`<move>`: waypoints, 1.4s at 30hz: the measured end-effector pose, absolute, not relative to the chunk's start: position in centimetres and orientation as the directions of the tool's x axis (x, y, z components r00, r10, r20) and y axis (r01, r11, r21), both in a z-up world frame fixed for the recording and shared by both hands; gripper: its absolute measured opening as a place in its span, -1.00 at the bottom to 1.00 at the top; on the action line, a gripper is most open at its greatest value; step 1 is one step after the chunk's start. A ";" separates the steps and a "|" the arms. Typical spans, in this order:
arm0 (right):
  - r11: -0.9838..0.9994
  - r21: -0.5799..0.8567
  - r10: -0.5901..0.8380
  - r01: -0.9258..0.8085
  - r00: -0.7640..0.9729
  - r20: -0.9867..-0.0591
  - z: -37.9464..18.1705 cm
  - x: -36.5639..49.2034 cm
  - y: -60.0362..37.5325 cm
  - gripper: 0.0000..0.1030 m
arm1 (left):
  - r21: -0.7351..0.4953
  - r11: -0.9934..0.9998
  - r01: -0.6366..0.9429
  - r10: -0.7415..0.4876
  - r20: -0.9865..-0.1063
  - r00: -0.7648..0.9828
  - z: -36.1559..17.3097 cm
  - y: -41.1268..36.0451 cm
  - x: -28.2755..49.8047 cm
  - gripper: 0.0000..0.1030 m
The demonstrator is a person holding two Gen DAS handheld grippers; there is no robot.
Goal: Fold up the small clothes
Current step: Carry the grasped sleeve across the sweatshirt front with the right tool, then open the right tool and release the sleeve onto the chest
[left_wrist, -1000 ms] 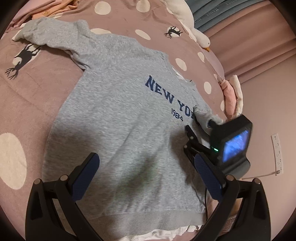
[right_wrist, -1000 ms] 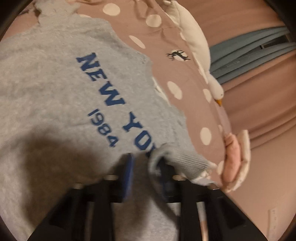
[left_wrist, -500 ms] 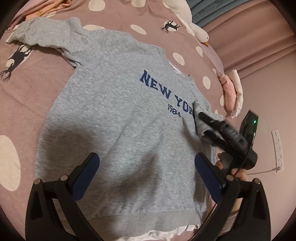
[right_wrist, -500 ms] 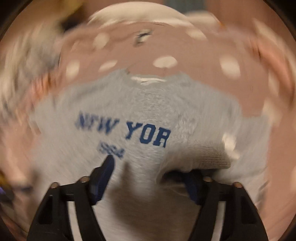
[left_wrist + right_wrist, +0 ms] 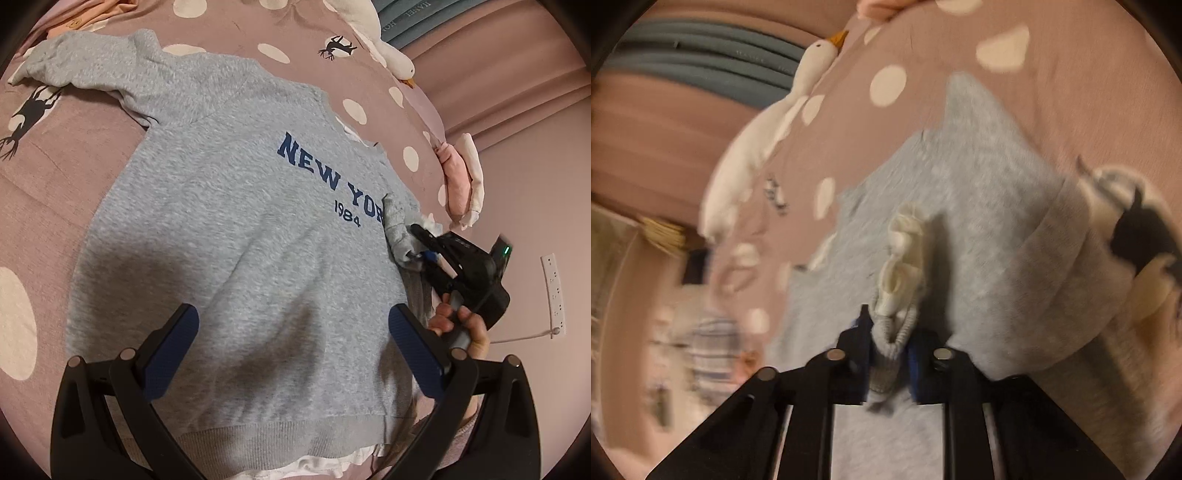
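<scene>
A grey sweatshirt (image 5: 229,229) printed "NEW YORK 1984" lies flat, front up, on the bed. Its left sleeve (image 5: 85,70) stretches to the far left. My left gripper (image 5: 291,321) hovers open over the lower body of the sweatshirt, nothing between its fingers. My right gripper (image 5: 415,243) sits at the sweatshirt's right edge, held by a hand (image 5: 458,325). In the right wrist view its jaws are closing and pinch the ribbed grey cuff (image 5: 897,325) of the right sleeve, with a white inner cuff (image 5: 901,258) sticking out ahead of my right gripper (image 5: 888,332).
The bed cover (image 5: 55,184) is dusty pink with white dots and black deer prints. A white goose plush (image 5: 388,55) lies at the far edge, a pink and white folded cloth (image 5: 461,177) at the right edge. A wall socket (image 5: 552,288) is on the right.
The right gripper has rolled about a quarter turn, shifted along the sweatshirt's right edge, opened wide and then closed on the sleeve cuff. The left gripper has stayed where it was, open.
</scene>
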State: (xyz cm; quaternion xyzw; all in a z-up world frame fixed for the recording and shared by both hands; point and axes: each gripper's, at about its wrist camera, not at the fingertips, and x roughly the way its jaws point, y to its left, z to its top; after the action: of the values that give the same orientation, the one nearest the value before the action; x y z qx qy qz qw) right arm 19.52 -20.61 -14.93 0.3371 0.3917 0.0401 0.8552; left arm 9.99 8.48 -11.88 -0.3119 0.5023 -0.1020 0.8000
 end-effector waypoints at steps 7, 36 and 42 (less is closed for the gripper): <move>0.928 -0.239 0.054 -0.288 0.734 -0.677 -11.6 18.5 -6.9 -0.69 | -0.586 0.793 -0.166 -0.453 -0.750 0.483 -11.5 9.0 10.1 1.00; 0.934 0.353 0.228 0.050 0.677 -0.700 -10.7 21.4 -27.6 0.30 | -0.648 0.755 0.103 -0.637 -0.686 0.353 -11.4 -3.9 21.4 0.99; 0.925 0.376 0.279 0.057 0.570 -0.773 -13.8 25.8 -27.3 -0.80 | -0.646 0.744 0.174 -0.660 -0.669 0.341 -11.3 -6.1 22.8 1.00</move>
State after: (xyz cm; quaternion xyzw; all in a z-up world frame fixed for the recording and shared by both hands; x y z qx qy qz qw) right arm 25.77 -27.26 -13.79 0.1828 0.4591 0.0642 0.8670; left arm 22.82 -6.13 -11.28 -0.2392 0.5086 -0.2663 0.7831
